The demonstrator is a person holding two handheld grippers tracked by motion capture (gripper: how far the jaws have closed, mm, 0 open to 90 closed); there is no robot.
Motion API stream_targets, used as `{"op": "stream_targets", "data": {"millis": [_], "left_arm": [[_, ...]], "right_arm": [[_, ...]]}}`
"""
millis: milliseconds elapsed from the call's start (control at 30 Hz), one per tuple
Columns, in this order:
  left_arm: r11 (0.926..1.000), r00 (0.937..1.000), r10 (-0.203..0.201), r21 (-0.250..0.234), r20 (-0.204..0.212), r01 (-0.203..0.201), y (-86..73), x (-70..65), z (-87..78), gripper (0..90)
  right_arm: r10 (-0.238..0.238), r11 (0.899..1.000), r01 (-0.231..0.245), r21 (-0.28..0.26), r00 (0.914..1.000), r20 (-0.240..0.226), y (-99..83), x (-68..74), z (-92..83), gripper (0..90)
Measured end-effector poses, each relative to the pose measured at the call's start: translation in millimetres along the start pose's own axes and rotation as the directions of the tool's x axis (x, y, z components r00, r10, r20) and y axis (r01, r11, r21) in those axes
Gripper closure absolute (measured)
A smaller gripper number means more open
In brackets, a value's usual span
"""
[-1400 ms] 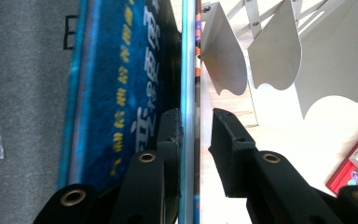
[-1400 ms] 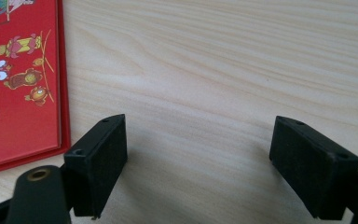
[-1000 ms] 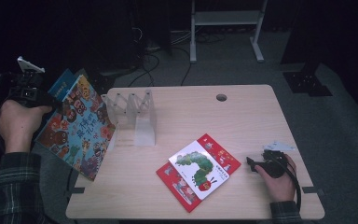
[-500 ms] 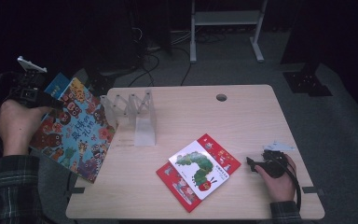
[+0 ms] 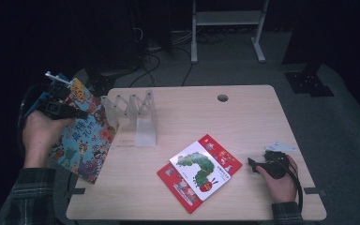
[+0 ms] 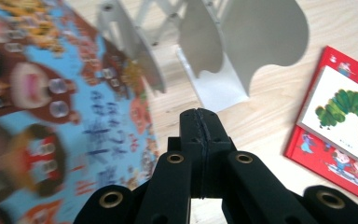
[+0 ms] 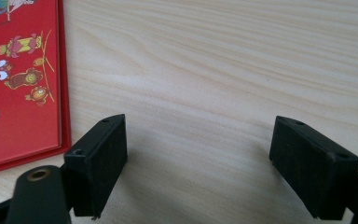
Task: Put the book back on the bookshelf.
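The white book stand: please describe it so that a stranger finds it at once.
On the wooden table, look near the left edge. The white book stand stands upright there, an accordion rack with rounded dividers. The books nearby are colourful; it is plain white and holds nothing.

The rack (image 5: 133, 115) stands near the desk's (image 5: 243, 117) left rear, with the blue book (image 5: 82, 136) hanging over the left edge just beside it, so the gap between them is tight. Two stacked books (image 5: 199, 171) lie at front centre. Bare wood runs across the back and right, and between those books and the right hand-held gripper (image 5: 253, 164), whose spread jaws rest over bare desk.
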State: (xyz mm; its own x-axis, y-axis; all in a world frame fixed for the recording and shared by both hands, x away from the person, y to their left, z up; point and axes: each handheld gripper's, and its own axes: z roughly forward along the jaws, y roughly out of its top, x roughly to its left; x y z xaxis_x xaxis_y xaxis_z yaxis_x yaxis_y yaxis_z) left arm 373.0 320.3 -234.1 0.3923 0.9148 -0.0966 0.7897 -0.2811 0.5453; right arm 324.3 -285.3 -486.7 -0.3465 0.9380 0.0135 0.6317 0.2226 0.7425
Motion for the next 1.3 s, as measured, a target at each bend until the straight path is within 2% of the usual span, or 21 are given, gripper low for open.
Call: {"op": "stream_targets", "data": {"millis": [167, 333, 433, 567, 733, 900, 1100, 1167, 1233, 1300], "left_arm": [[0.9991, 0.9984, 0.042, 0.001, 0.036, -0.042, -2.6, -14.0, 14.8, 89.6], [0.997, 0.9943, 0.077, -0.005, 0.074, -0.077, -7.6, -25.6, 32.1, 89.4], [0.9951, 0.9901, 0.099, -0.013, 0.1, -0.098, -12.6, -32.2, 45.3, 89.6], [0.9915, 0.981, 0.129, -0.03, 0.145, -0.126, -21.7, -41.1, 67.5, 89.5], [0.9864, 0.9718, 0.164, -0.044, 0.17, -0.158, -33.5, -48.8, 91.8, 87.8], [0.984, 0.9633, 0.178, -0.052, 0.201, -0.17, -48.0, -51.7, 111.9, 86.7], [0.9763, 0.9541, 0.215, -0.067, 0.208, -0.206, -68.5, -55.7, 134.8, 83.2], [0.9737, 0.9546, 0.227, -0.067, 0.193, -0.218, -75.3, -56.7, 141.9, 81.5], [0.9716, 0.9513, 0.236, -0.069, 0.199, -0.226, -80.4, -57.3, 146.7, 79.0], [0.9679, 0.9519, 0.25, -0.072, 0.177, -0.241, -86.0, -58.1, 151.7, 74.6]], "right_arm": [[0.0, 1.0, 0.0, 0.0, 1.0, 0.0, 0.0, 0.0, 0.0, 18.0], [0.0, 1.0, 0.0, 0.0, 1.0, 0.0, 0.0, 0.0, 0.0, 18.0], [0.001, 1.0, -0.001, 0.0, 1.0, 0.0, 0.0, 0.0, 0.0, 18.0], [0.0, 1.0, 0.0, 0.0, 1.0, 0.0, 0.0, -0.1, 0.1, 18.0], [0.0, 1.0, 0.0, 0.0, 1.0, 0.0, 0.0, -0.1, 0.1, 17.9], [0.0, 1.0, 0.0, 0.0, 1.0, 0.0, 0.0, -0.1, 0.1, 18.0], [-0.002, 1.0, 0.002, 0.001, 1.0, -0.002, 0.0, 0.1, 0.0, 18.0], [-0.003, 1.0, 0.003, 0.001, 1.0, -0.003, 0.0, 0.1, 0.0, 18.0], [-0.003, 1.0, 0.003, 0.001, 1.0, -0.004, 0.0, 0.2, 0.0, 18.0], [-0.003, 1.0, 0.003, 0.001, 1.0, -0.004, 0.0, 0.2, 0.0, 18.0]]}}
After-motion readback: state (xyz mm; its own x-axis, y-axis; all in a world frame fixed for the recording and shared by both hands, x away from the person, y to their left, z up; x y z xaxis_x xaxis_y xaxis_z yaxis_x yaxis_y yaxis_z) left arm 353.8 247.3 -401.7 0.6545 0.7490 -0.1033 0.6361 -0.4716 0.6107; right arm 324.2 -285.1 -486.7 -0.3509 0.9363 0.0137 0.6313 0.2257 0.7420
